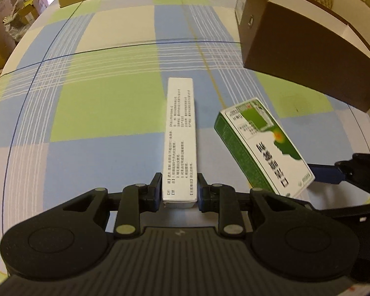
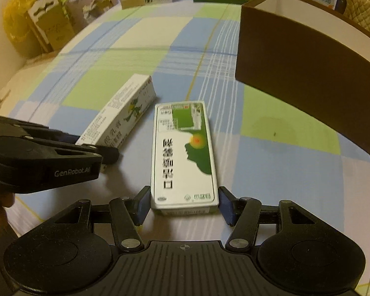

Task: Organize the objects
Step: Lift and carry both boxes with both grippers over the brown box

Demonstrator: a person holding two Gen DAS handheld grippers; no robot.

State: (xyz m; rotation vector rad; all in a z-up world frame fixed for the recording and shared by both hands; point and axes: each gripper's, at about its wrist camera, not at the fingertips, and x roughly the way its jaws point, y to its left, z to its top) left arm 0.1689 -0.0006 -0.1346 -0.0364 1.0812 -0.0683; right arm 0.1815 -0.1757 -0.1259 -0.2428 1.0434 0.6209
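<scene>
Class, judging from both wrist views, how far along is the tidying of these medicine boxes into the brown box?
Done: nothing visibly stored, though the brown box interior is mostly hidden. In hand: the left gripper clamps the long white box; the right gripper brackets the green-and-white box, contact unclear. Left: moving both into the box.

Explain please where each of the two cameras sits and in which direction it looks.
Left wrist view: sits on the left tool, looks forward over the checked tablecloth along the long white carton gripped between its fingers; the right tool enters at right.
Right wrist view: sits on the right tool, looks forward along the green-and-white flat carton between its fingers; the left tool enters at left.
Shared: both cartons, the brown cardboard box and the tablecloth.
</scene>
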